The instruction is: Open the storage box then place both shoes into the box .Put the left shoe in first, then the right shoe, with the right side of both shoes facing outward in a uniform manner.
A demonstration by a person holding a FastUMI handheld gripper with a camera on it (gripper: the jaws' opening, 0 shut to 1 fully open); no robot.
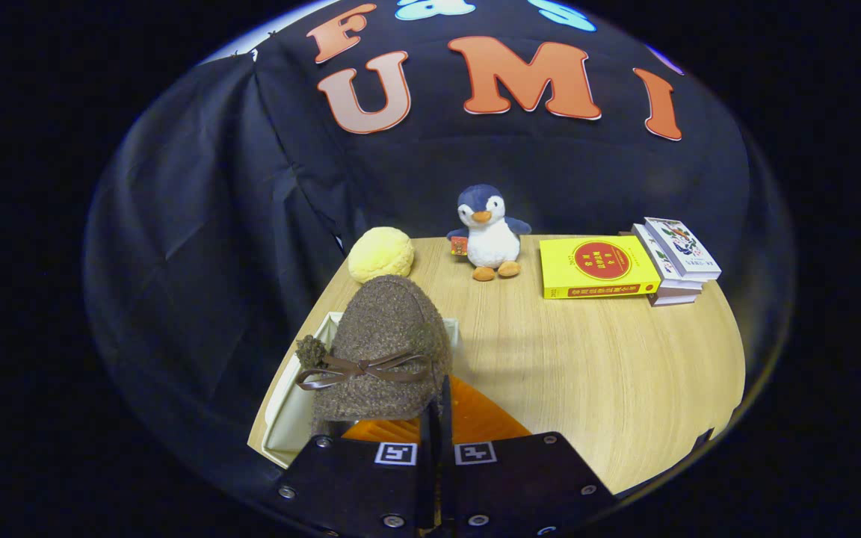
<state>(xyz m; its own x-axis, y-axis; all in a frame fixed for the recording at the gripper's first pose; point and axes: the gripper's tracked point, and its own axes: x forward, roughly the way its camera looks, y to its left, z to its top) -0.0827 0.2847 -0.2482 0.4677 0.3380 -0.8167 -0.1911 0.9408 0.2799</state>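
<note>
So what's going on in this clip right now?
A handheld gripper has its jaws closed together on the rim of a fuzzy brown shoe with a bow, holding it over an open white storage box at the near corner of the wooden table. Whether another shoe is already inside cannot be seen. Farther back sit a yellow plush ball, a penguin toy and stacked books, untouched.

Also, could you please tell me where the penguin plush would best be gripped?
Probably across the penguin plush at its white belly, coming from the front: it sits upright facing the gripper, so the soft body can be pinched from both sides. The gripper's fingers now pinch the brown fuzzy shoe by its rim above the white storage box.
</note>
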